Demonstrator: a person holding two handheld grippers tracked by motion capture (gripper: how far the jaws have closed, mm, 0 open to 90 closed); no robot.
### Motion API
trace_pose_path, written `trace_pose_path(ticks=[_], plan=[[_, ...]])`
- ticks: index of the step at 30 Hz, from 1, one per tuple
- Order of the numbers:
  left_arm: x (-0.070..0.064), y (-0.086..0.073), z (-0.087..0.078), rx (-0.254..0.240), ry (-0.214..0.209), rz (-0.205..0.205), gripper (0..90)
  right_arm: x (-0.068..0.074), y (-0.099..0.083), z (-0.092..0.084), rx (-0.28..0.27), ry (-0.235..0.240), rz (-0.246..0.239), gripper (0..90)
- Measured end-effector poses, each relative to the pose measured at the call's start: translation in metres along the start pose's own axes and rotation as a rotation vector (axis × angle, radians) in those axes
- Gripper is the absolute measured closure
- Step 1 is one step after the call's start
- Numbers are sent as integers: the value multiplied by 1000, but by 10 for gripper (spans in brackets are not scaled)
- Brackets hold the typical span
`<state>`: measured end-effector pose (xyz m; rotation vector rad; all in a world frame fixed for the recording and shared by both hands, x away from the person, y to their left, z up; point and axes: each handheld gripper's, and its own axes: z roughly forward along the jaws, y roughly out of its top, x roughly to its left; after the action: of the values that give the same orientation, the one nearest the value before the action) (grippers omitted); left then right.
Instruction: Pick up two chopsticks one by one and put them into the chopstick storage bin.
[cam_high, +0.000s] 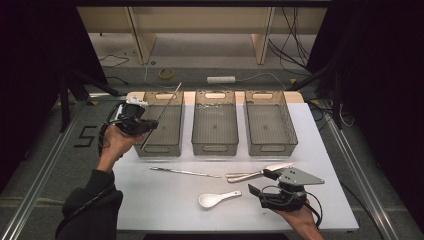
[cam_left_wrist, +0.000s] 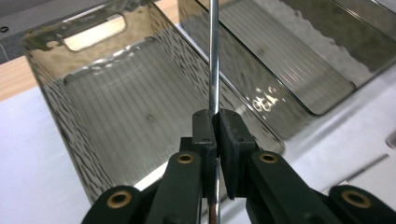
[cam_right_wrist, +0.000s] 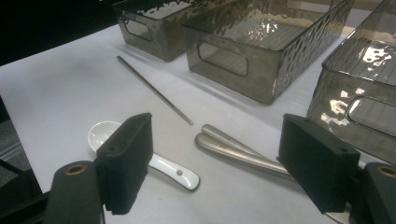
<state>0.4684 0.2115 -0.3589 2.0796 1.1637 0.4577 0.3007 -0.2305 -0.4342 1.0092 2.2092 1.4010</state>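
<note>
My left gripper (cam_high: 150, 125) hangs over the left smoky plastic bin (cam_high: 170, 135), shut on a thin metal chopstick (cam_high: 167, 105) that slants up and away over the bin. In the left gripper view the jaws (cam_left_wrist: 215, 122) pinch the chopstick (cam_left_wrist: 213, 56) above the left bin (cam_left_wrist: 116, 116). My right gripper (cam_high: 261, 182) rests open near the table's front right. Between its fingers (cam_right_wrist: 222, 158) lie the handles of two metal spoons (cam_right_wrist: 238, 151), not gripped. A white ceramic spoon (cam_right_wrist: 154, 161) lies by its left finger. A second chopstick (cam_high: 185, 172) lies flat on the white table.
Three smoky bins stand in a row at the back; the middle bin (cam_high: 215, 125) and right bin (cam_high: 270, 125) look bare inside. The white spoon (cam_high: 217, 198) and metal spoons (cam_high: 252, 174) lie on the table (cam_high: 150, 200) in front of them. Cables and a tape roll lie on the floor beyond.
</note>
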Motion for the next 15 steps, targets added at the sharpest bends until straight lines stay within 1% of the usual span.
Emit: trace_pose_path(ticks=[2, 9, 15], plan=[[4, 1, 2, -8, 14, -11, 847, 0, 0, 0, 1, 0, -2, 270], [17, 4, 9, -13, 38, -42, 847, 0, 0, 0, 1, 3, -1, 270], [25, 2, 14, -31, 59, -76, 847, 0, 0, 0, 4, 3, 0, 270]])
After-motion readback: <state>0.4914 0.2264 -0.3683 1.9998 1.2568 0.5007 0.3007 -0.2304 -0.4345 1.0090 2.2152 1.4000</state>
